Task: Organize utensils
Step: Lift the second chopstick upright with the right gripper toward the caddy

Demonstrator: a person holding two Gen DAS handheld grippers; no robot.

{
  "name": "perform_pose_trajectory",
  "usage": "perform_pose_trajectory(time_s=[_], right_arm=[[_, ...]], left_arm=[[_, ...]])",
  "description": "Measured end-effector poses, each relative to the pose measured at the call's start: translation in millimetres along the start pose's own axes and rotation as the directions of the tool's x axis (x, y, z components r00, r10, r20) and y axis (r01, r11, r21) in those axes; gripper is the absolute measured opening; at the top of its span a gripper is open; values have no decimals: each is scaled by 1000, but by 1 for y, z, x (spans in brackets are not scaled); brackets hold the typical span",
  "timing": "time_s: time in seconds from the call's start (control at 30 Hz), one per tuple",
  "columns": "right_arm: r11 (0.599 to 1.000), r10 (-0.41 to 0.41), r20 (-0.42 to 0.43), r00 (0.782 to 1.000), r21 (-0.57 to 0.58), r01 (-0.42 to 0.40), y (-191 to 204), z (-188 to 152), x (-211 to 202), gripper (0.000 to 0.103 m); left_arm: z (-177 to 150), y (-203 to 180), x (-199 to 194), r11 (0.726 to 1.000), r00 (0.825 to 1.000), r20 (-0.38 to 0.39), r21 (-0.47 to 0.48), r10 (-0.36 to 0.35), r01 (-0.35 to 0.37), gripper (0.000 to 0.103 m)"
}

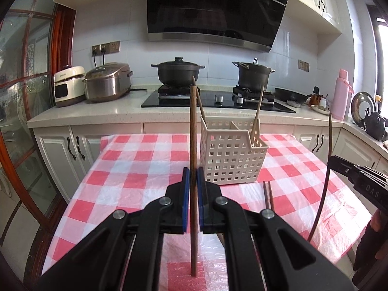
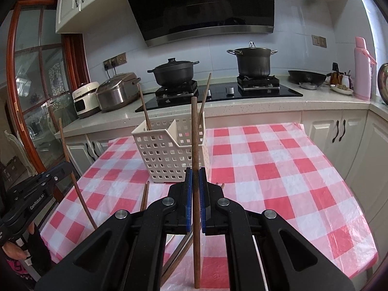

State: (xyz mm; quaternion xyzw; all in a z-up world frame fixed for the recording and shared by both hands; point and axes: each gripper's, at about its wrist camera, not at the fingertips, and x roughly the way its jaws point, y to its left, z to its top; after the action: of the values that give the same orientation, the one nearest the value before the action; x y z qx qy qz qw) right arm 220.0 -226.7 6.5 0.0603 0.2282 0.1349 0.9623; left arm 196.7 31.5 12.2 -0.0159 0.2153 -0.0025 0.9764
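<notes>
- Both grippers, left gripper and right gripper, were clamped on one upright brown wooden chopstick each.
- I judged each should tip into the cream perforated plastic basket on the checked bench.

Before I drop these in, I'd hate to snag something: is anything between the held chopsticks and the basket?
Nothing visible. The left gripper and right gripper each clamp an upright chopstick, and only bare tablecloth lies before the basket. Two chopsticks already lean inside it.
</notes>
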Motion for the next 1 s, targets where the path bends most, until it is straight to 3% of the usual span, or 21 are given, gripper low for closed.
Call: perform_pose_trajectory(time_s=[1.0], right_arm=[[997, 10, 105, 994, -76, -2, 15, 38, -8, 5]], left_arm=[[22, -4, 0, 999, 999, 32, 32, 14, -15, 6]])
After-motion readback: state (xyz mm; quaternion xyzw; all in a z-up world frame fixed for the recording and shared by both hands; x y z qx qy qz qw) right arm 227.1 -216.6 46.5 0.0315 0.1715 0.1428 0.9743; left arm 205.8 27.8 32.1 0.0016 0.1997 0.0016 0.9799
